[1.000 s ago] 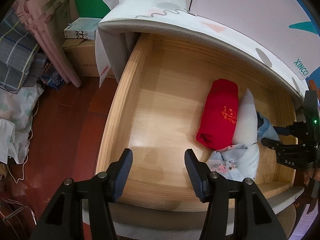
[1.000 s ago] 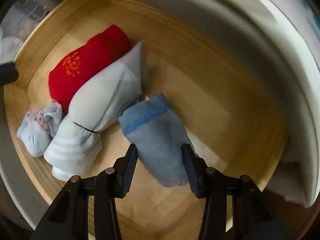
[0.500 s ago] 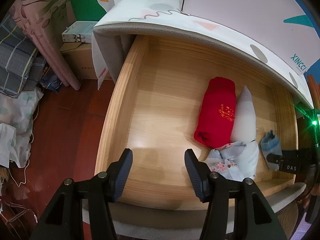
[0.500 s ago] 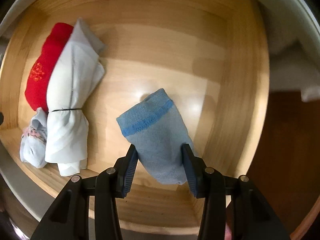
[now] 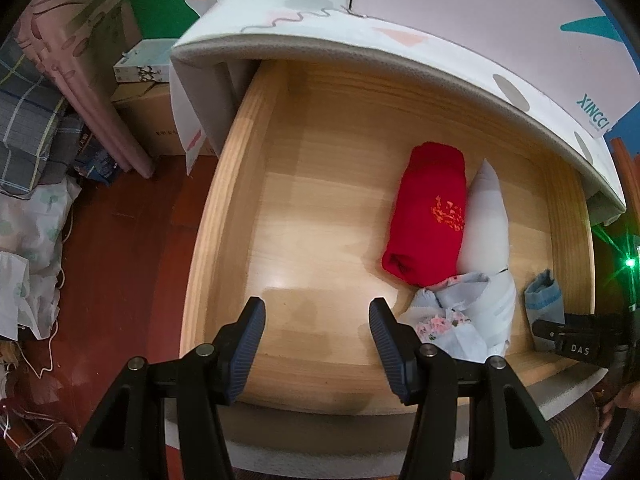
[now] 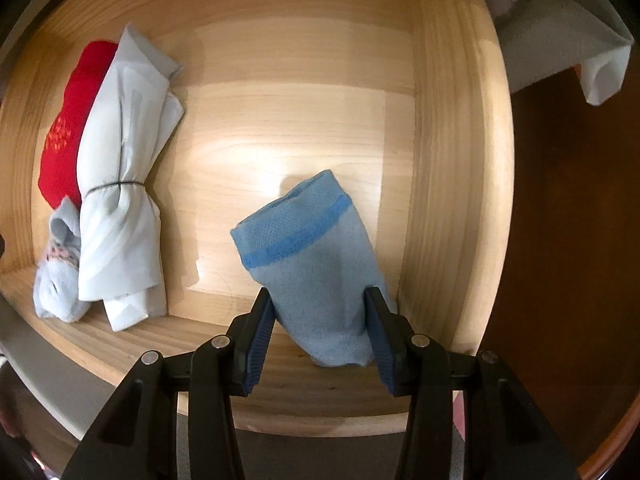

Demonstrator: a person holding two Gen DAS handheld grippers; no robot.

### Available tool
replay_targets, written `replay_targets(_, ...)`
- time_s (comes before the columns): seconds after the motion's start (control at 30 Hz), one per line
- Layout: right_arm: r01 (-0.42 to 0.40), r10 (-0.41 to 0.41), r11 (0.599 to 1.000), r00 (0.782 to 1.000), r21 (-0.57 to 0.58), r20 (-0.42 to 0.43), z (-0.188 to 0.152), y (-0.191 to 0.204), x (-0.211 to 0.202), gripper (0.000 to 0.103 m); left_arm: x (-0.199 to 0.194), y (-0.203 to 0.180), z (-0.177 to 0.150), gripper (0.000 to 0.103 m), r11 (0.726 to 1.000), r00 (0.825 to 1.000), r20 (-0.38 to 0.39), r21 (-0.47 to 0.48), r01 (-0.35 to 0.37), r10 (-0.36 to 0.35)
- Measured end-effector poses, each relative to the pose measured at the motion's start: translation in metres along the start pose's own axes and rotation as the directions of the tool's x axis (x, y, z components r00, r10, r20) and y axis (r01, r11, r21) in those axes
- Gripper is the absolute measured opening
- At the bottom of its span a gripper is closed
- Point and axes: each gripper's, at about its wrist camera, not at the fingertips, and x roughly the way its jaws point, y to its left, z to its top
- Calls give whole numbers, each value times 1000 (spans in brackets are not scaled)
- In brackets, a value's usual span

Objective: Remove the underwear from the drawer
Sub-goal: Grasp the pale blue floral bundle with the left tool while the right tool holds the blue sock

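The wooden drawer [image 5: 224, 216] stands pulled out. My right gripper [image 6: 318, 320] is shut on a rolled light-blue underwear [image 6: 316, 256] and holds it above the drawer's right front corner; it also shows in the left wrist view [image 5: 544, 300]. A red roll [image 5: 428, 220], a white bundle tied with a black band [image 5: 486, 216] and a small pale floral piece [image 5: 444, 320] lie side by side on the drawer floor. In the right wrist view the same items sit at the left: red roll [image 6: 64, 136], white bundle [image 6: 124, 184], floral piece [image 6: 56, 276]. My left gripper [image 5: 316, 332] is open and empty over the drawer's front.
A patterned mat [image 5: 360, 12] covers the top above the drawer. Boxes [image 5: 148, 64], folded bedding [image 5: 28, 128] and a pink roll [image 5: 100, 92] stand on the red-brown floor [image 5: 120, 264] at the left. The drawer's right wall [image 6: 452, 160] is close beside the held piece.
My right gripper has lifted the light-blue underwear and drawn it back toward the drawer's front right corner, away from the white bundle. My left gripper has stayed open, almost still.
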Motion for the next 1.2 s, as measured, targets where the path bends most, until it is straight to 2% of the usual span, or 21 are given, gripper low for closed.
replay_targets(0.13, 41, -41, 998, 999, -43, 5, -10, 13, 6, 46, 3, -1, 0, 55, 1000, 1000, -18, -1, 4, -4)
replay_targets(0.27, 83, -82, 993, 996, -79, 17, -13, 25, 8, 44, 7, -8, -3, 55, 999, 999, -54, 31, 8, -6)
replay_targets(0.37, 82, -80, 993, 996, -82, 29, -15, 26, 9, 43, 9, -18, -4, 55, 998, 996, -85, 62, 20, -15)
replay_targets(0.43, 85, -82, 992, 996, -89, 33, -17, 22, 9, 43, 11, -25, -4, 55, 996, 991, -121, 56, 66, -59)
replay_targets(0.53, 91, -88, 991, 996, -100, 34, -20, 27, 11, 43, 17, -40, -2, 55, 990, 974, -187, 39, 138, -128)
replay_targets(0.6, 88, -85, 991, 996, -103, 36, -20, 25, 11, 43, 21, -49, 0, 55, 987, 966, -214, 31, 155, -145)
replay_targets(0.73, 82, -78, 991, 996, -106, 41, -25, 24, 11, 44, 28, -62, 3, 55, 988, 961, -241, 38, 151, -137)
replay_targets(0.87, 74, -69, 991, 997, -108, 43, -28, 21, 9, 44, 32, -71, 7, 56, 984, 950, -260, 7, 180, -172)
replay_targets(0.97, 69, -64, 991, 997, -112, 44, -29, 20, 7, 45, 43, -78, 9, 60, 987, 948, -280, 17, 160, -149)
replay_targets(1.2, 56, -51, 992, 997, -110, 50, -28, -4, 6, 45, 74, -85, 12, 60, 998, 935, -352, 29, 60, -46)
